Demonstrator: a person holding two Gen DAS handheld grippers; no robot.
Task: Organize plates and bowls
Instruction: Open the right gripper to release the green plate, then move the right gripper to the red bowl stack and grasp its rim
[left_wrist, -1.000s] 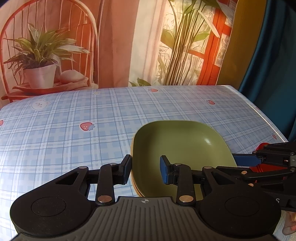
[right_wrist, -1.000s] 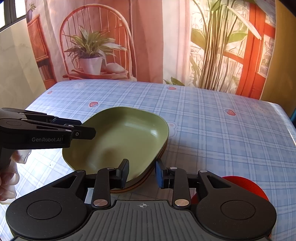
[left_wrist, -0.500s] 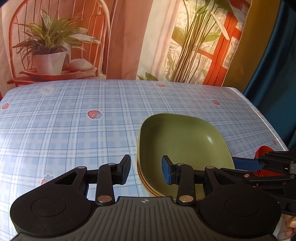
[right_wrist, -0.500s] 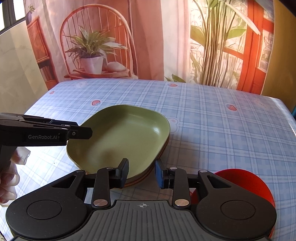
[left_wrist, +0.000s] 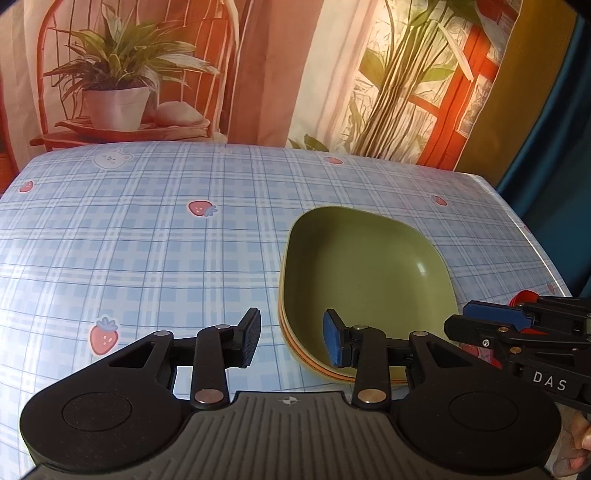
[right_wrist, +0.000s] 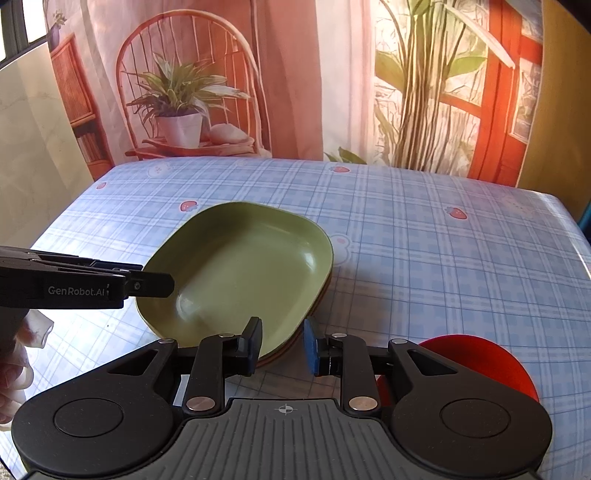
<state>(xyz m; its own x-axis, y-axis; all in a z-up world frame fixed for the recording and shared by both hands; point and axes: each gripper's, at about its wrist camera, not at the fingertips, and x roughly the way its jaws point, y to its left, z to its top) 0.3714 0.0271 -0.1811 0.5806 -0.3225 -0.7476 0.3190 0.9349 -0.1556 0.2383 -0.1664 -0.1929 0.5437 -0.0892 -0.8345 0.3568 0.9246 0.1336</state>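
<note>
Looked like the stacking step. Found the green plate (left_wrist: 362, 280) lying on top of a small pile, with an orange rim (left_wrist: 314, 365) and a pale one peeking out under it; sat flat and face up on the near right part of the tabletop (left_wrist: 147, 240); looked smooth and a bit shiny, deep-sided with round corners, empty inside.

Saw a red dish (right_wrist: 480, 362) apart from the pile, close by on the right, mostly hidden under the right gripper (right_wrist: 282, 341); could not tell plate from bowl.

Held the left gripper (left_wrist: 291, 339) over the near left edge of the pile, one finger above the green plate and one above the tabletop; had just been opening its jaws to a middling gap; gripped nothing.

Had just been closing the right gripper's jaws down narrow, about as far as possible; pinched nothing, with the near corner of the pile seen past the gap.

Probably needed next: reaching for the red dish, taking it by the rim, then moving it to the pile; called for wider jaws first and a gentle, level lift to stop any sliding.
</note>
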